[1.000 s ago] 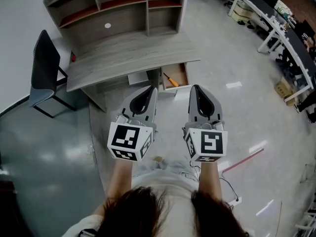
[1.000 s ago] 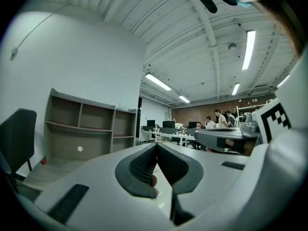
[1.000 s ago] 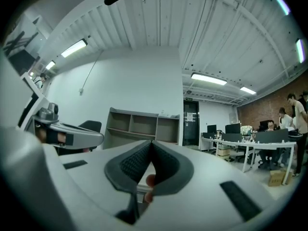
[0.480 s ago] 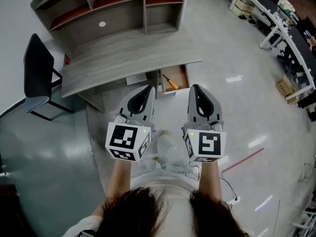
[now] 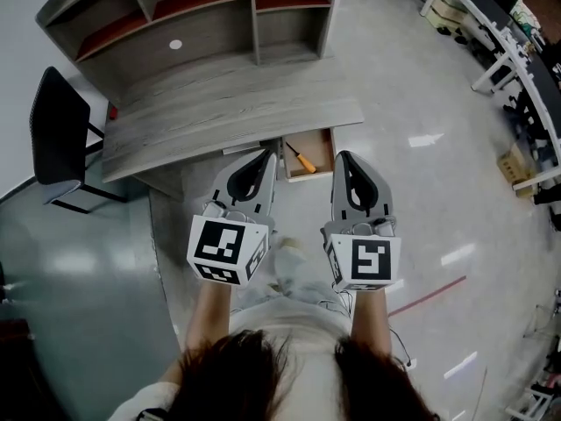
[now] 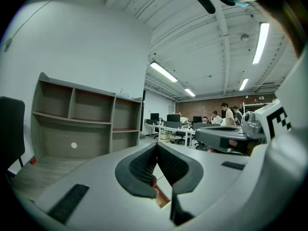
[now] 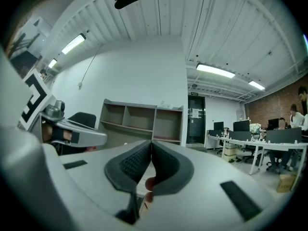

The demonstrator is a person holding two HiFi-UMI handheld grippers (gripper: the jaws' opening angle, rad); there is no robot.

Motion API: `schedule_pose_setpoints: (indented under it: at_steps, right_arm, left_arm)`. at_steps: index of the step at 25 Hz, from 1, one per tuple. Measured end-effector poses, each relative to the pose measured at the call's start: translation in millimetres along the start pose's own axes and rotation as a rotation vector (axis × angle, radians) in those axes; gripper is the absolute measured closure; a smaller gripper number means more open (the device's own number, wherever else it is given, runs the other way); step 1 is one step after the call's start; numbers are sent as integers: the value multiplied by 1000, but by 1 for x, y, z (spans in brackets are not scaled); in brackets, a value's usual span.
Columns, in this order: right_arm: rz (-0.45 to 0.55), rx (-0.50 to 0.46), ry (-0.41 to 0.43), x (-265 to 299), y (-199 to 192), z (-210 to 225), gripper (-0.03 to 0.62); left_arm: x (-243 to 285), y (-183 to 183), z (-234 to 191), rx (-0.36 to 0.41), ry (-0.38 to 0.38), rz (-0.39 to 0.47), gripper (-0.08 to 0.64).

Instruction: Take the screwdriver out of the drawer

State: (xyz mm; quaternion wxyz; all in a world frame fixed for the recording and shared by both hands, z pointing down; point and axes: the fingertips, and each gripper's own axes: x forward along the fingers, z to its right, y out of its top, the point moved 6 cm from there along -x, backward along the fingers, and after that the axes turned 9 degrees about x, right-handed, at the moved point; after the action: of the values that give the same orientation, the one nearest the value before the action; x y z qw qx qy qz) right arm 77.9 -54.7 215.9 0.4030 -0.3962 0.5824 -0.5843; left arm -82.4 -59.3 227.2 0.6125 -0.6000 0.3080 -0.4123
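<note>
With the left gripper [image 5: 265, 154] and right gripper [image 5: 343, 156] both clenching their fingers on nothing, 1 should open before reaching into the open drawer [image 5: 323, 144] under the table [image 5: 228, 112], where the screwdriver [image 5: 303, 159] lies.

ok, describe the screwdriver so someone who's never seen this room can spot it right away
Find the grey wooden desk with the open shelf unit on top. Under its front edge one small drawer stands pulled open, wood-brown inside. The screwdriver lies at a slant in it, the only thing visible there, with a bright orange handle.
</note>
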Motion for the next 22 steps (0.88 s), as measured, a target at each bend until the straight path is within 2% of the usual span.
schedule_pose_setpoints:
  at_steps: [10, 22]
  right_arm:
    - [-66, -20, 73, 51, -25, 47, 565]
    - [-145, 21, 126, 95, -69, 59, 565]
  left_arm:
    - [71, -10, 1, 4, 24, -18, 543]
    - [116, -41, -10, -24, 28, -74, 543]
